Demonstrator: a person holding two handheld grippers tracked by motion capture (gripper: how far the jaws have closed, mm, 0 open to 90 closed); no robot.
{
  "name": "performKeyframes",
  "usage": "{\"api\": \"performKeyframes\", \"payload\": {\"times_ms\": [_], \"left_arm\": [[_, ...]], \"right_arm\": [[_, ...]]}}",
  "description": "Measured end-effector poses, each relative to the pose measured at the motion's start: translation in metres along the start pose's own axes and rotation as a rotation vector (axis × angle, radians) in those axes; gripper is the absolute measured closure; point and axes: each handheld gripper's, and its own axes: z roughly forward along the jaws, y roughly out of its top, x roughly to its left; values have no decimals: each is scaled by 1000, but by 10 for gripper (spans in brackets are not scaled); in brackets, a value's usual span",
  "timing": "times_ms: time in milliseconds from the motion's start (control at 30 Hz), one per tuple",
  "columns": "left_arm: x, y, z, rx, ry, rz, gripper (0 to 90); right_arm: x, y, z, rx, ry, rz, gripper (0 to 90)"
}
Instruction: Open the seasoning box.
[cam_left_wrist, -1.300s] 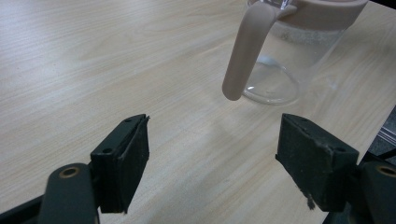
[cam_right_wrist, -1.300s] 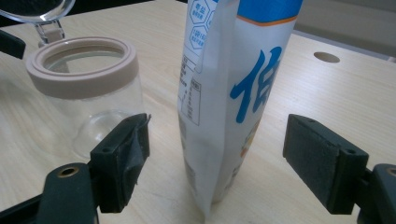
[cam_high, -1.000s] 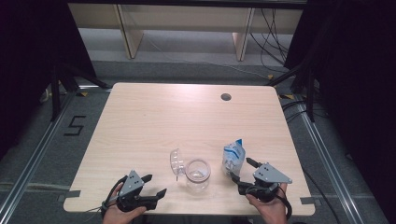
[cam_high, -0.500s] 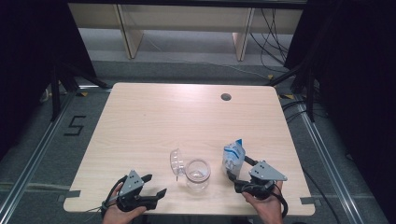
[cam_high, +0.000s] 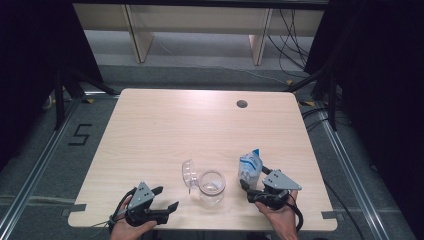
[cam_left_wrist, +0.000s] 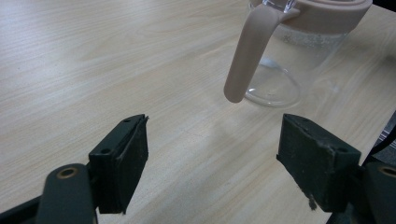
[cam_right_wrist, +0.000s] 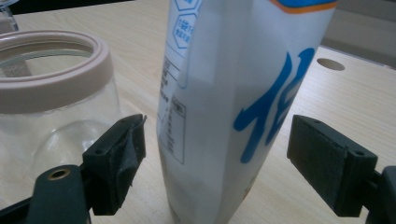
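Note:
A clear glass jar (cam_high: 212, 186) with a pink rim stands near the table's front edge, its clear lid (cam_high: 189, 173) swung open to the left. In the left gripper view the jar (cam_left_wrist: 280, 70) is ahead and to the right, with a pink strap (cam_left_wrist: 247, 51) hanging down its side. A white and blue pouch (cam_high: 249, 167) stands upright right of the jar. My right gripper (cam_high: 252, 179) is open around the pouch (cam_right_wrist: 233, 93), with a small gap at each pad, and the jar (cam_right_wrist: 51, 93) is on its left. My left gripper (cam_high: 166, 197) rests open at the front left, nothing between its jaws (cam_left_wrist: 212, 158).
The wooden table (cam_high: 165, 130) has a round cable hole (cam_high: 242, 104) at the back right. Both hands sit at its front edge. Pale shelving stands beyond the table, and a "5" marking (cam_high: 80, 135) is on the floor to the left.
My right gripper has edged slightly left, closer around the pouch. The left gripper, jar and pouch have stayed where they were.

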Motion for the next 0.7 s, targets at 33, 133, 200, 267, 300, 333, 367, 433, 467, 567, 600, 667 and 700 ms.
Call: {"api": "performKeyframes", "payload": {"times_ms": [33, 133, 200, 267, 300, 333, 367, 433, 467, 567, 600, 667, 700], "left_arm": [[0, 0, 0, 3, -1, 1, 240], [-1, 0, 1, -1, -2, -4, 239], [-1, 0, 1, -3, -1, -3, 239], [-1, 0, 0, -3, -3, -3, 239], [-1, 0, 0, -1, -3, -2, 239], [-1, 1, 0, -2, -3, -2, 239], [-1, 1, 0, -2, -3, -1, 239], [-1, 0, 0, -1, -4, -2, 239], [-1, 0, 0, -2, -3, -2, 240], [-1, 1, 0, 0, -4, 2, 239], [-1, 1, 0, 0, -4, 1, 239], [0, 1, 0, 1, -4, 0, 239], [0, 1, 0, 0, -4, 0, 239]], "right_arm": [[0, 0, 1, 3, -8, -1, 202], [-3, 0, 2, -9, -29, -28, 200], [-3, -1, 3, -22, -27, -18, 197], [-3, -1, 3, -14, -35, -21, 196], [-1, -2, 2, 0, -31, 7, 192], [-1, -2, 3, 0, -32, 11, 191], [-1, -3, 3, 4, -36, 8, 191], [-1, -3, 5, -1, -25, 3, 189], [-1, -4, 5, 5, -36, 13, 189], [-2, -4, 6, -8, -47, -10, 188], [-1, -5, 7, -1, -42, 6, 188], [1, -5, 7, 11, -45, 22, 187], [0, -5, 9, 2, -36, -1, 187]]}}
